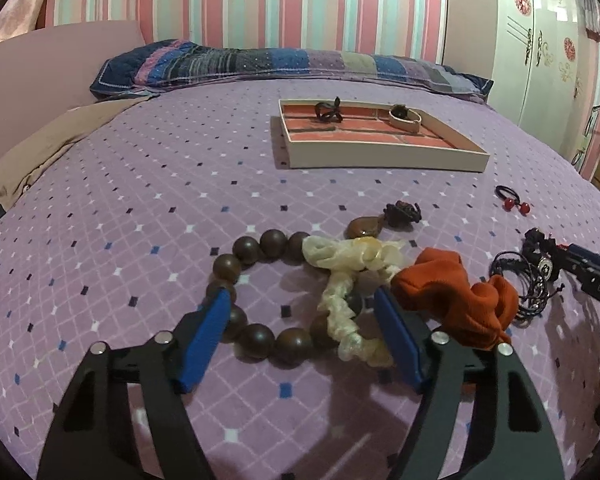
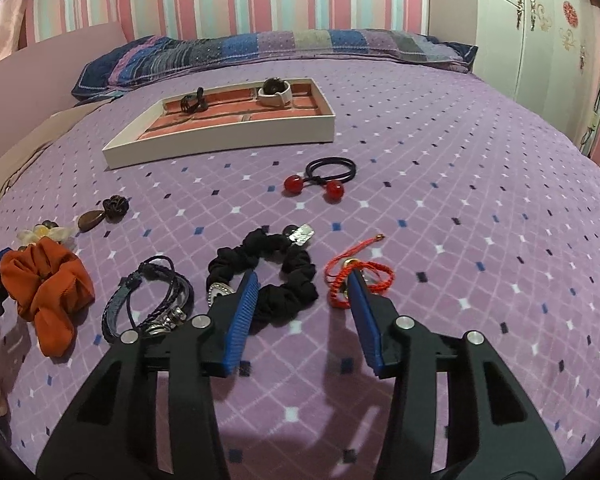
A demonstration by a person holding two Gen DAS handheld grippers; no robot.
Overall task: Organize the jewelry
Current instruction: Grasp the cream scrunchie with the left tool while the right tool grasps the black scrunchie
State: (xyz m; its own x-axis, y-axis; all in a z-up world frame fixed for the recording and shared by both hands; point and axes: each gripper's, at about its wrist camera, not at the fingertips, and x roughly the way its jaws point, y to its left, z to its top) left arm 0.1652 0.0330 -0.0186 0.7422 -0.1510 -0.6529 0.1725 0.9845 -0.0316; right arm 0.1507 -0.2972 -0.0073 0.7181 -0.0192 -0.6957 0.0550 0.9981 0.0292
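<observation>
While both claws hang low over the purple bed (image 1: 140, 184), the left claw (image 1: 300, 312) stands partly open astride the brown bead bracelet (image 1: 256, 264) and cream scrunchie (image 1: 340, 280), gripping neither. The right claw (image 2: 304, 300) stands partly open around the black scrunchie (image 2: 276, 276), its right pad beside the red cord bracelet (image 2: 336, 280). The tray (image 2: 220, 140) sits toward the upper left of the right view.
</observation>
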